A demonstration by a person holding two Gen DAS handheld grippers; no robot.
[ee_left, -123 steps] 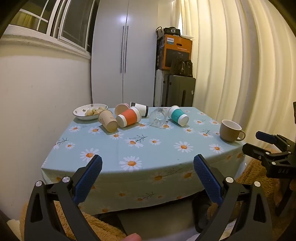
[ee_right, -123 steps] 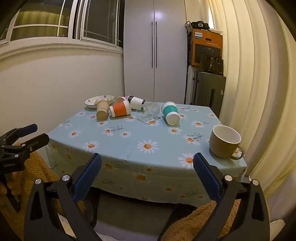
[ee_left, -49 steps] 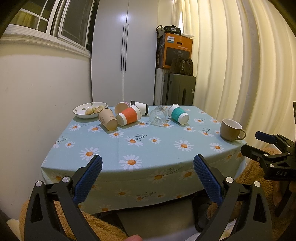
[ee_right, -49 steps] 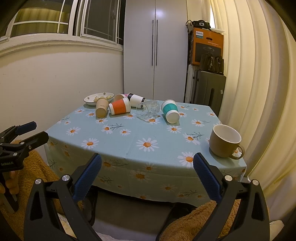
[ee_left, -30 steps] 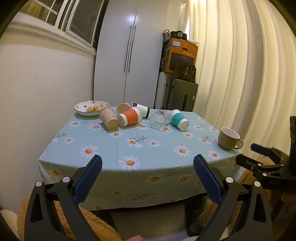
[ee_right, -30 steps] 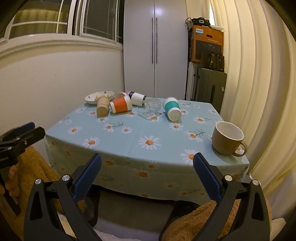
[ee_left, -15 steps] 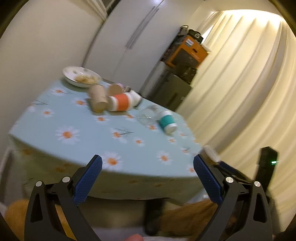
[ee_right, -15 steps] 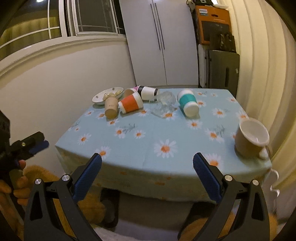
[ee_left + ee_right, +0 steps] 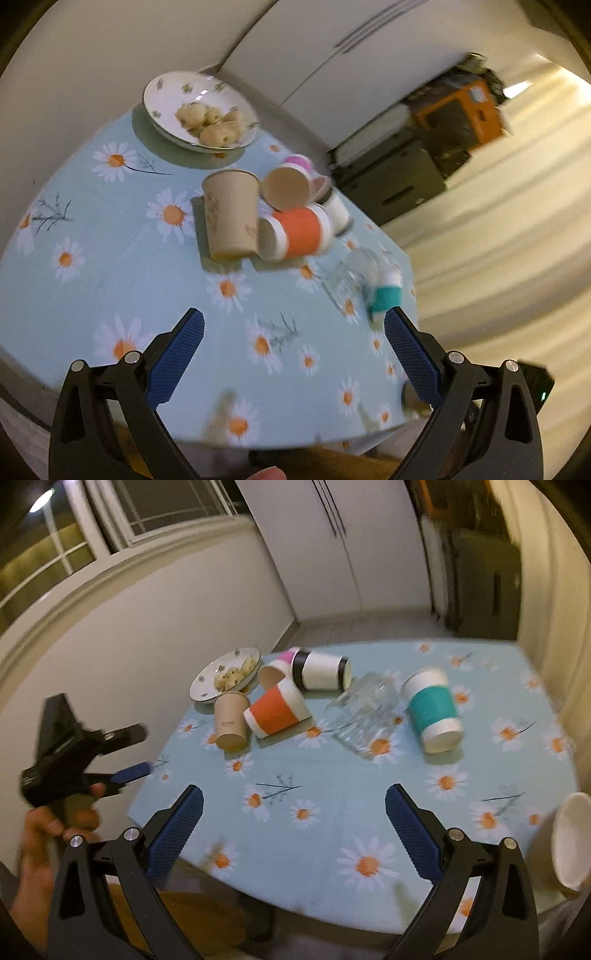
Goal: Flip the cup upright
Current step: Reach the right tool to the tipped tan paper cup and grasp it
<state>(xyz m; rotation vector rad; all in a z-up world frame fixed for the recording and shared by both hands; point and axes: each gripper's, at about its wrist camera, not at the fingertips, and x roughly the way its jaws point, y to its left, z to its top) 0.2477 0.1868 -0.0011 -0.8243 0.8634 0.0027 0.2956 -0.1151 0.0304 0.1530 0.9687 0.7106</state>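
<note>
Several paper cups lie on their sides on the daisy tablecloth (image 9: 332, 786): a tan cup (image 9: 231, 722), an orange cup (image 9: 275, 710), a black-and-white cup (image 9: 319, 670), a teal cup (image 9: 432, 709) and a clear glass (image 9: 364, 709). In the left wrist view the tan cup (image 9: 231, 214) and orange cup (image 9: 295, 234) lie ahead. My left gripper (image 9: 293, 350) is open and empty over the table's near edge; it also shows in the right wrist view (image 9: 127, 753). My right gripper (image 9: 293, 827) is open and empty above the near table.
A white bowl of food (image 9: 199, 110) stands at the table's far left corner. A beige mug (image 9: 570, 842) stands upright at the right edge. A wall runs along the left; curtains hang on the right; a wardrobe and boxes stand behind.
Both grippers have risen and moved forward over the table, tilting down toward the cups. The left one swung in toward the tan and orange cups. Both stay open.
</note>
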